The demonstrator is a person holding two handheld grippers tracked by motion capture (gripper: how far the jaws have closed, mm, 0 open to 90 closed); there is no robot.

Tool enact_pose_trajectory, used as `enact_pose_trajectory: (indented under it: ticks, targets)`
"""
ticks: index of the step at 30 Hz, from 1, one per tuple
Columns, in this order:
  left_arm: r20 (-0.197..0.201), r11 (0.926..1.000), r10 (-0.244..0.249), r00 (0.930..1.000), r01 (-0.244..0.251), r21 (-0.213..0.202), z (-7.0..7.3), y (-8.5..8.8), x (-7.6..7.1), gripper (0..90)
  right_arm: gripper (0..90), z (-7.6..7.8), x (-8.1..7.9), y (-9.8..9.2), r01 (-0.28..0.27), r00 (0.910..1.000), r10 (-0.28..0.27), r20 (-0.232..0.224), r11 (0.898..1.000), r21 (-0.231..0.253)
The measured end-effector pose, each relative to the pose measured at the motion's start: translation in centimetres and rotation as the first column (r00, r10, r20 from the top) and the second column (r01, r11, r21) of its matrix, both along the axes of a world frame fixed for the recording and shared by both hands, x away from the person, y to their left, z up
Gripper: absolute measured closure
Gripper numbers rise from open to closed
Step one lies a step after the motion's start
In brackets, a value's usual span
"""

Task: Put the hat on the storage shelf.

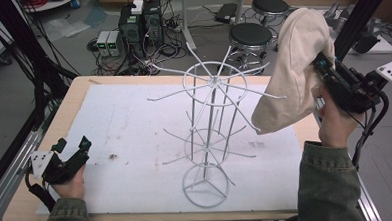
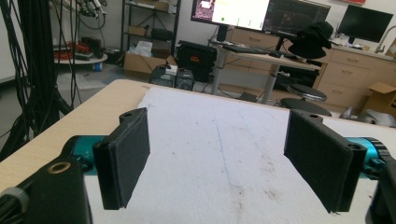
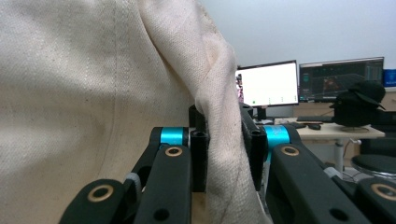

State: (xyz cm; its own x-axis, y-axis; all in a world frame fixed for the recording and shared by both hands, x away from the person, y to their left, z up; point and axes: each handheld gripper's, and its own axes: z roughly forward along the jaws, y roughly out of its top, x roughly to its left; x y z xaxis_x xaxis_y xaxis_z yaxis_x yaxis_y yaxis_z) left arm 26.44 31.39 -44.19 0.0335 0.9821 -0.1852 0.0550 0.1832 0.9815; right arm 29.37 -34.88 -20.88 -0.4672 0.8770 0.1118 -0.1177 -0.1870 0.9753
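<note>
We hold the cloth hat point(image 1: 297, 68) up in the air at the far right of the table, above its right edge; it hangs as a cream bundle, and its lower part lies against the tip of 1 long upper arm of the wire rack point(image 1: 210, 125); whether it rests on that tip we cannot tell. Our right gripper point(image 1: 318, 64) has its jaws clenched on a fold of the hat's edge, and the right gripper view shows that cloth point(image 3: 93, 93) pinched between the 2 black pads point(image 3: 200, 158); our right hand point(image 1: 334, 122) carries the gripper from below. The rack stands upright on the white mat point(image 1: 124, 123), right of the middle, with a round wire base near us and 2 tiers of spokes spreading out above it. Our left gripper point(image 1: 80, 148) lies at the near left of the mat, well apart from the rack; its jaws stand released and wide, with bare mat point(image 2: 219, 154) between them. The mat covers most of the wooden table point(image 1: 73, 96); stools point(image 1: 251, 35) stand beyond the far edge.
</note>
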Motion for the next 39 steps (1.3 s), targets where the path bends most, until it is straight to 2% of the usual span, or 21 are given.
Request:
enact_pose_trajectory:
  ticks: [11, 22, 32, 39]
  targets:
    - [0.002, 1.0, 0.003, 1.0, -0.003, -0.003, 0.0, 0.0, 0.0, 22.6, 77.8, 1.0, -0.1, 0.6, -0.046, 0.9984, 0.046, 0.033, 0.999, -0.006]
    - [0.002, 1.0, 0.0, 1.0, 0.0, -0.003, 0.0, 0.0, 0.1, 22.7, 77.6, 2.1, 0.7, 1.7, -0.053, 0.9974, 0.055, 0.046, 0.998, -0.038]
    - [0.002, 1.0, 0.001, 1.0, -0.001, -0.003, 0.0, 0.0, 0.1, 22.7, 76.9, 3.2, 0.8, 3.5, -0.109, 0.9893, 0.115, 0.089, 0.991, -0.075]
    - [-0.002, 1.0, 0.0, 1.0, 0.0, -0.001, 0.0, 0.0, 0.1, 22.7, 76.7, 3.4, 1.3, 4.5, -0.137, 0.9858, 0.145, 0.086, 0.987, -0.087]
